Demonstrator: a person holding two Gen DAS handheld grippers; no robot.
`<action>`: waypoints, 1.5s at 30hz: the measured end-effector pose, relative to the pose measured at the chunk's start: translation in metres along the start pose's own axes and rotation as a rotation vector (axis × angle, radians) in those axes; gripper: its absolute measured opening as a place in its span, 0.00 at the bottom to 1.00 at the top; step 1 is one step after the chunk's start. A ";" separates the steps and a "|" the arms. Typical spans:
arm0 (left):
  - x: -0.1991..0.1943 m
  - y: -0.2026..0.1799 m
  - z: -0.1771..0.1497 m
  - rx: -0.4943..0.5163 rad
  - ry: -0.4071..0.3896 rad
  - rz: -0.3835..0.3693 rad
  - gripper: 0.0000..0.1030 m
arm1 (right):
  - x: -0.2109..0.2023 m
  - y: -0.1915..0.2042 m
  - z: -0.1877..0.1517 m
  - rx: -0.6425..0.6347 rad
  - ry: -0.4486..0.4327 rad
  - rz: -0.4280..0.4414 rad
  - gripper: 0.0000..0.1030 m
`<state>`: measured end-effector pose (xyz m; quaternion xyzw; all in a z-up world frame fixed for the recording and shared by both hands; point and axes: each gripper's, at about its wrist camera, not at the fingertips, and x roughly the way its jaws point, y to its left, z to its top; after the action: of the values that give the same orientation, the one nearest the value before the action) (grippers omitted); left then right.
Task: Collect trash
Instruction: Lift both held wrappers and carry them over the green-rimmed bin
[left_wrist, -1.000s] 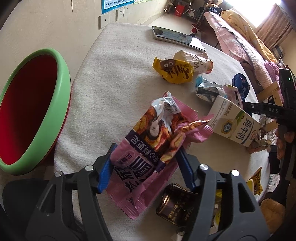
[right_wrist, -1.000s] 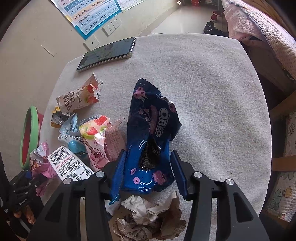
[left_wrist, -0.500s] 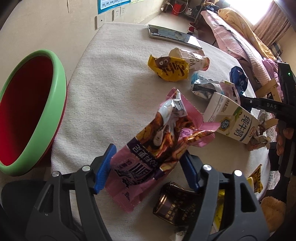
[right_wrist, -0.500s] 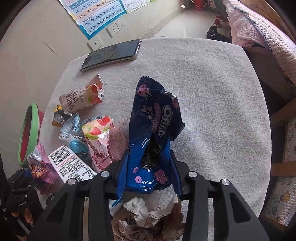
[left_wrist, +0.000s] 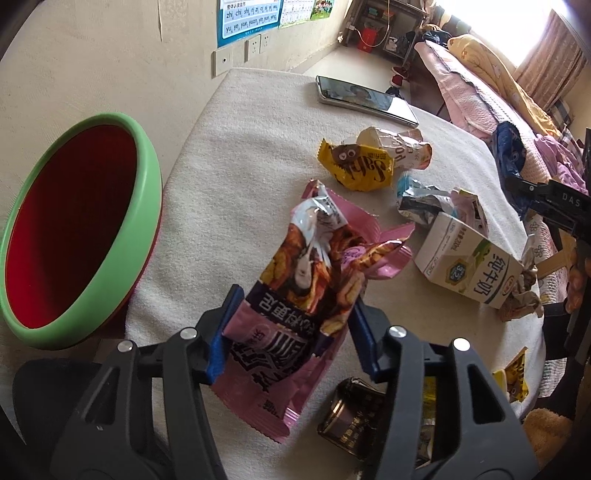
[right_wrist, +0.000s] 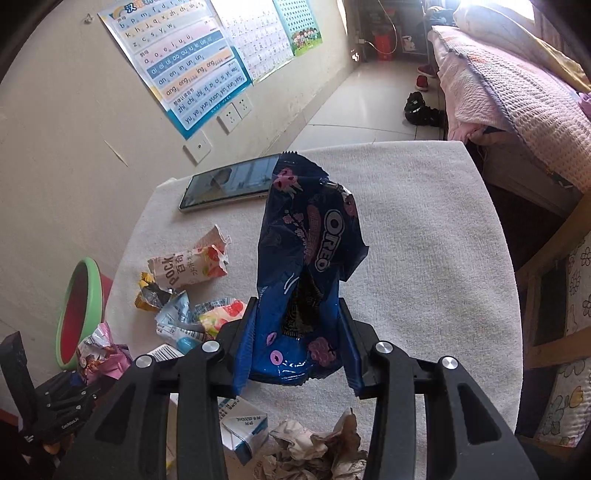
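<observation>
My left gripper is clamped on the pink wrapper, held above the surface near the bin. My right gripper grips the Oreo bag, also lifted. The bin looks empty from what shows, so I judge collecting has barely started. Still lying on the surface: the yellow wrapper, Pocky box, silver wrapper, milk carton, dark can and crumpled paper.
</observation>
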<state>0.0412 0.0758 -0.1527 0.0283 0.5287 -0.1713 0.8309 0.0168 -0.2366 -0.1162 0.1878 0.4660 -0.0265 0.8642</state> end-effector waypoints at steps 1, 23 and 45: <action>-0.001 0.000 0.001 -0.002 -0.006 0.002 0.51 | -0.004 0.003 0.000 -0.012 -0.013 0.011 0.38; -0.026 0.019 0.006 -0.068 -0.095 0.030 0.51 | -0.010 0.127 -0.040 -0.355 -0.020 0.186 0.38; -0.066 0.075 0.009 -0.215 -0.188 0.128 0.51 | -0.018 0.186 -0.043 -0.435 0.009 0.258 0.40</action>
<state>0.0476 0.1609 -0.0998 -0.0433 0.4612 -0.0625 0.8840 0.0134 -0.0513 -0.0674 0.0555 0.4369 0.1859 0.8783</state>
